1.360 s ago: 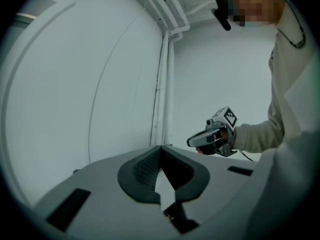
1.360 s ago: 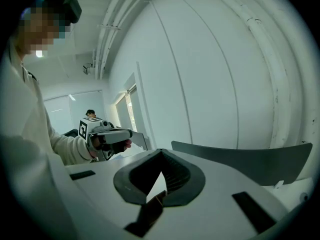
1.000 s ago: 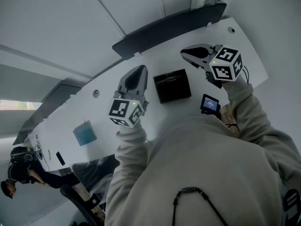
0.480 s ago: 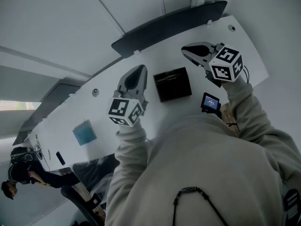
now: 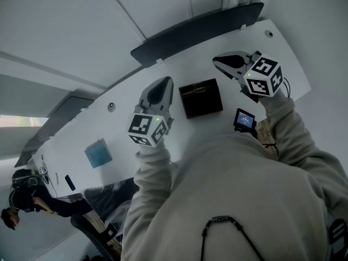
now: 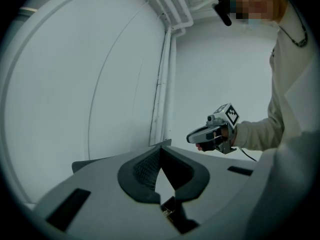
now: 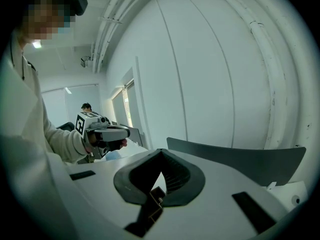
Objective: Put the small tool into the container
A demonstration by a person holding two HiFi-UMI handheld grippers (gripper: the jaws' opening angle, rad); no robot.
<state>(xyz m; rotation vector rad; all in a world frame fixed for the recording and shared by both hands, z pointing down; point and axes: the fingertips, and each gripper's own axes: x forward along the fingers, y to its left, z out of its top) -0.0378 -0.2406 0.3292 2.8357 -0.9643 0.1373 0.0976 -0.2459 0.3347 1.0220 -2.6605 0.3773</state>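
Observation:
A black square container (image 5: 200, 98) sits on the white table (image 5: 130, 145), between my two grippers. Its inside is dark and I cannot tell what lies in it. My left gripper (image 5: 163, 83) hovers just left of the container, jaws together with nothing between them (image 6: 161, 145). My right gripper (image 5: 218, 61) is held to the container's right and further back, also shut and empty (image 7: 161, 150). Each gripper shows in the other's view: the right gripper (image 6: 191, 138) and the left gripper (image 7: 127, 131). No small tool can be picked out.
A small black device with a lit screen (image 5: 243, 118) lies near my right sleeve. A blue square pad (image 5: 98, 153) and a small dark object (image 5: 69, 182) lie at the table's left. A dark curved panel (image 5: 190, 34) lines the far edge. Another person (image 5: 22, 200) sits at lower left.
Both grippers have drifted very slightly to the right in the head view. Their jaws stay together and the container has not moved.

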